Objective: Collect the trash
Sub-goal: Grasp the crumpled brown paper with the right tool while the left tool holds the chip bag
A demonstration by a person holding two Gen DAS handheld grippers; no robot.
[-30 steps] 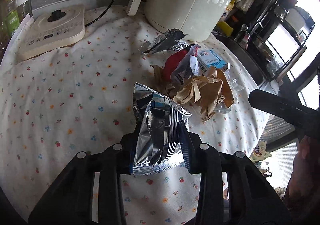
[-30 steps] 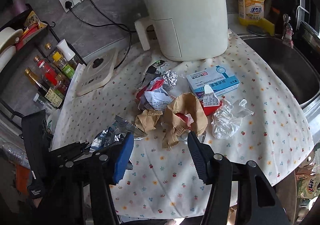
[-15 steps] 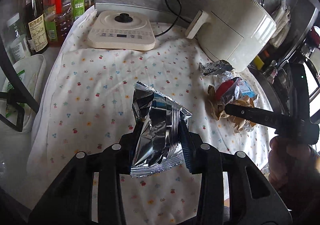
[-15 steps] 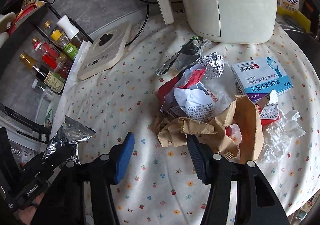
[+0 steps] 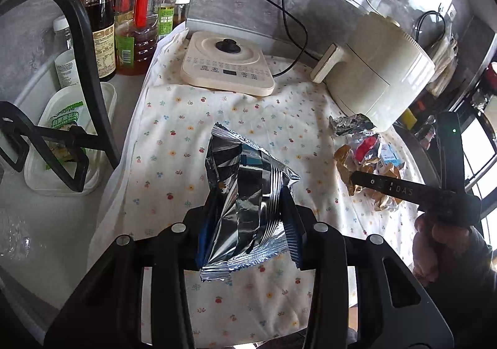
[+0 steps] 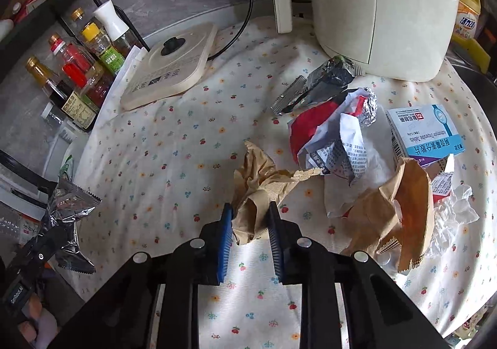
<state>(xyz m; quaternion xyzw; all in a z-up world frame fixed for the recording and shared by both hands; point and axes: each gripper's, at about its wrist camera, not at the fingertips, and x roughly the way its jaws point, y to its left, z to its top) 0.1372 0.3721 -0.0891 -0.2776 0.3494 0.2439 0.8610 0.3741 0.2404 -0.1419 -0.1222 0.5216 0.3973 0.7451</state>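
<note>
My left gripper (image 5: 247, 218) is shut on a crumpled silver foil wrapper (image 5: 245, 193) and holds it above the flowered cloth (image 5: 174, 144). The wrapper also shows at the left edge of the right wrist view (image 6: 66, 209). My right gripper (image 6: 250, 224) is closed on a crumpled brown paper (image 6: 257, 190) at the near edge of the trash pile. The pile holds a red and white wrapper (image 6: 329, 138), a second foil wrapper (image 6: 316, 85), a brown paper bag (image 6: 400, 206), a blue medicine box (image 6: 425, 131) and clear plastic (image 6: 459, 203).
A white air fryer (image 6: 379, 4) stands behind the pile. A flat cream cooker base (image 5: 226, 66) lies at the back. Sauce bottles (image 5: 124, 13) and a black rack (image 5: 77, 69) stand at the left. A yellow detergent bottle (image 6: 469, 13) is at the right.
My right gripper moved forward to the pile and closed on the brown paper. My left gripper drew back and to the left with the foil wrapper still held.
</note>
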